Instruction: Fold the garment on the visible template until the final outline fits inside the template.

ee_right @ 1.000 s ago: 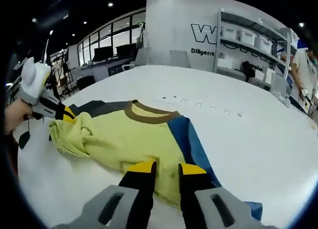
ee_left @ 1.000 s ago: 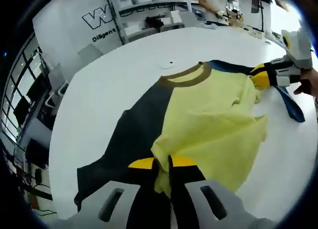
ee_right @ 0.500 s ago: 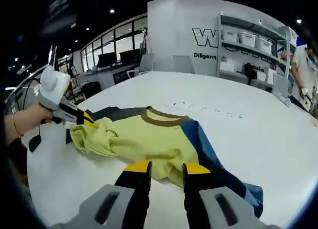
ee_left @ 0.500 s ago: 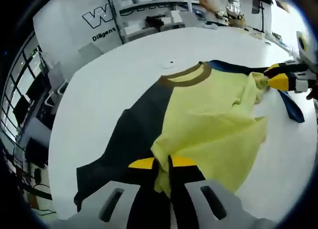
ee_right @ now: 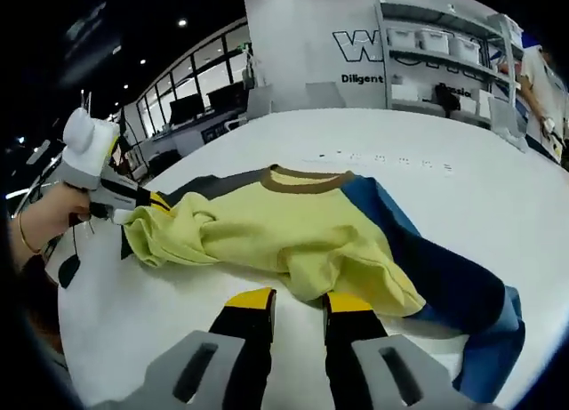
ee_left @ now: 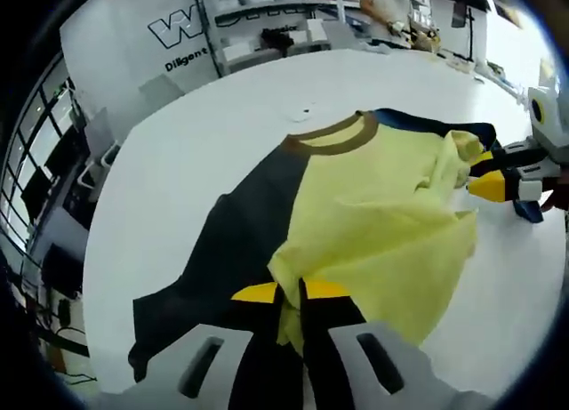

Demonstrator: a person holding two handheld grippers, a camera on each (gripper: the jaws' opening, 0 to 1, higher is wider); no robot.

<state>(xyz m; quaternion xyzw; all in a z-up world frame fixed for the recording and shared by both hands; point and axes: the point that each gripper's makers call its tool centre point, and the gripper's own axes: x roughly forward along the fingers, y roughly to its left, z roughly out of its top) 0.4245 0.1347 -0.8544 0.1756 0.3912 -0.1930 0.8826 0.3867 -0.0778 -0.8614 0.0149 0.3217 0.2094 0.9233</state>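
Out in the middle of the desk, the garment lies rumpled. Left hand-held gripper pinches its yellow hem; right hand-held gripper looks released, I think. Pull flat before folding.

Beyond the jaws, a white partition wall with black lettering stands beside metal shelving holding white bins; dark-framed windows lie left.

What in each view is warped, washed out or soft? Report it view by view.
Left gripper view: the fisheye bows the white table into a dome; the far right corner blows out to white; the yellow, grey and blue shirt is sharp; the left gripper looms large. Right gripper view: the shelving leans inward, ceiling lights flare as small dots, the shirt is evenly lit, and the right gripper casts little shadow.
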